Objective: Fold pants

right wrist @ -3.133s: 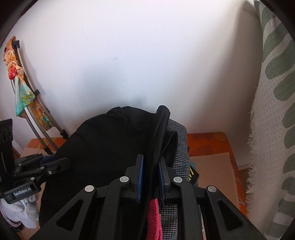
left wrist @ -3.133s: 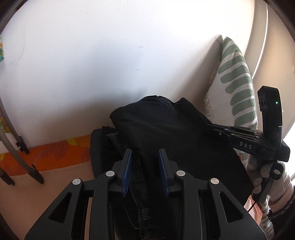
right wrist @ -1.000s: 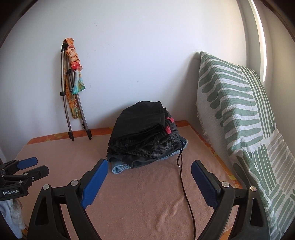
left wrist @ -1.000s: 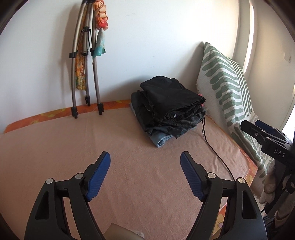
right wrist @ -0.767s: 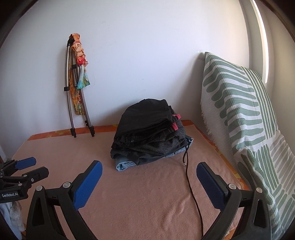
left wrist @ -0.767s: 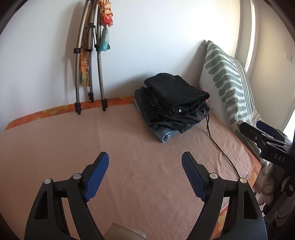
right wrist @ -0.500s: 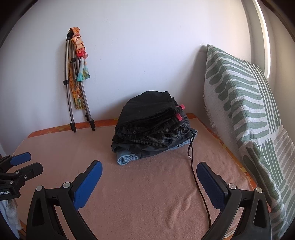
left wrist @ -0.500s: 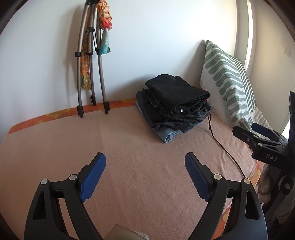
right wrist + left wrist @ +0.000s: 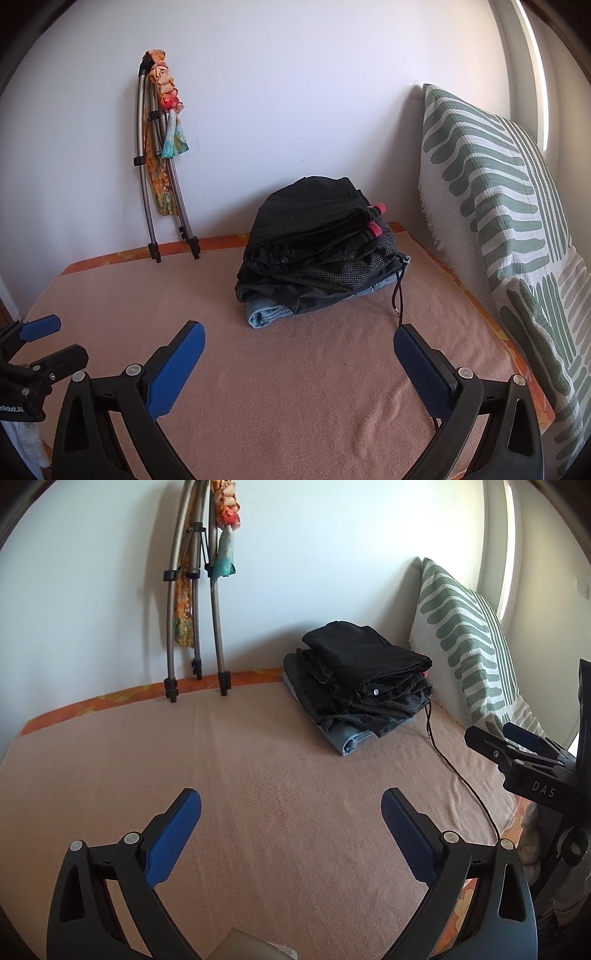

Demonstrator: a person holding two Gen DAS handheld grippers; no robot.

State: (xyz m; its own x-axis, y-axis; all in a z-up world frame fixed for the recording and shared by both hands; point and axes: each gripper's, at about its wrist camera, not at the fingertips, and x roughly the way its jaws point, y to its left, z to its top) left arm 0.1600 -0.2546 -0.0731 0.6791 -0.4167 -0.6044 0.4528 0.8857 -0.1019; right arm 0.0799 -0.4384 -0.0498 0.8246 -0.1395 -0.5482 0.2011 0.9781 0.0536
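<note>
A stack of folded pants [image 9: 360, 679] sits at the far right of the pink bed cover [image 9: 258, 768], black pairs on top and a blue denim pair at the bottom. It also shows in the right wrist view [image 9: 317, 243]. My left gripper [image 9: 291, 801] is open and empty, low over the cover, well short of the stack. My right gripper [image 9: 299, 332] is open and empty, also short of the stack. The right gripper shows at the right edge of the left wrist view [image 9: 517, 749]; the left gripper shows at the left edge of the right wrist view [image 9: 40, 343].
A green-striped pillow [image 9: 509, 229] leans along the right side. A black cable [image 9: 454, 764] runs from the stack toward the front. A folded metal stand with colourful cloth [image 9: 199, 590] leans on the white wall at the back left.
Both grippers let go of the black pants on the stack, opened wide and drew back from it. In the last second they drifted slightly further back.
</note>
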